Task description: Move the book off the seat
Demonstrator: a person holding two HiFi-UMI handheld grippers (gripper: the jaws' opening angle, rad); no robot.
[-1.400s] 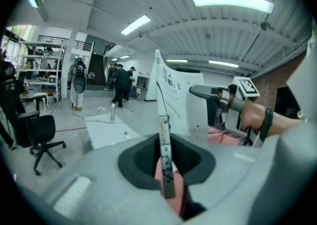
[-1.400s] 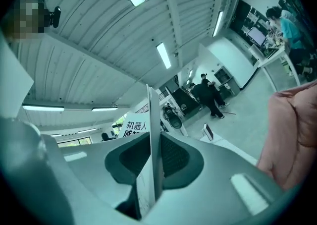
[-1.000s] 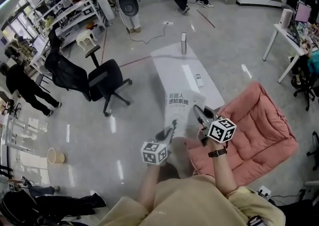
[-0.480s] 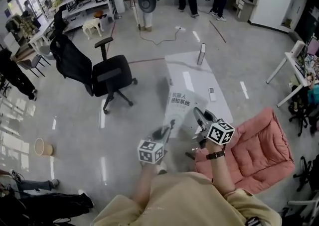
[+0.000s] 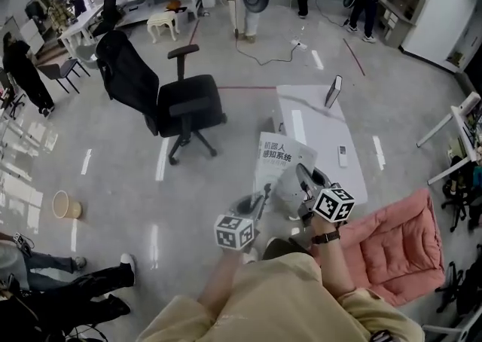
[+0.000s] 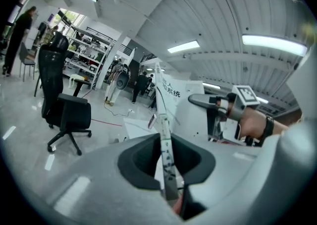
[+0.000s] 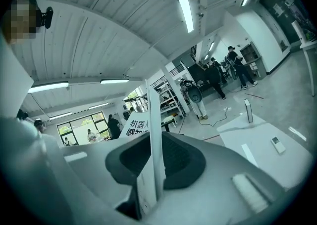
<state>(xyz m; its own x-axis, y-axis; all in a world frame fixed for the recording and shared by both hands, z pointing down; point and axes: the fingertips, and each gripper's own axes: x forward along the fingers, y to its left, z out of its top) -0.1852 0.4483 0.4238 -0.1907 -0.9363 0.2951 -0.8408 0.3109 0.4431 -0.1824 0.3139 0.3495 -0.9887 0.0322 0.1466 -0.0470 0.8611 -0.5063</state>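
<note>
A thin white book [image 5: 275,167] with dark printed characters on its cover hangs in the air in front of me, held from both sides. My left gripper [image 5: 260,201] is shut on its near left edge, and my right gripper [image 5: 303,176] is shut on its right edge. In the left gripper view the book's edge [image 6: 166,162] runs straight between the jaws, with the right gripper [image 6: 205,101] beyond it. The right gripper view shows the book's edge [image 7: 152,154] pinched upright. The pink cushioned seat [image 5: 399,239] lies on the floor to the lower right, apart from the book.
A low white table [image 5: 320,126] stands just beyond the book, with a remote [image 5: 343,155] and an upright device [image 5: 332,92] on it. To the left stands a black office chair [image 5: 181,103]. People stand at the far end, by the shelves.
Both grippers have carried the book leftward, away from the pink seat. The seat now lies farther to the lower right and the black chair is nearer. Both grips are unchanged.
</note>
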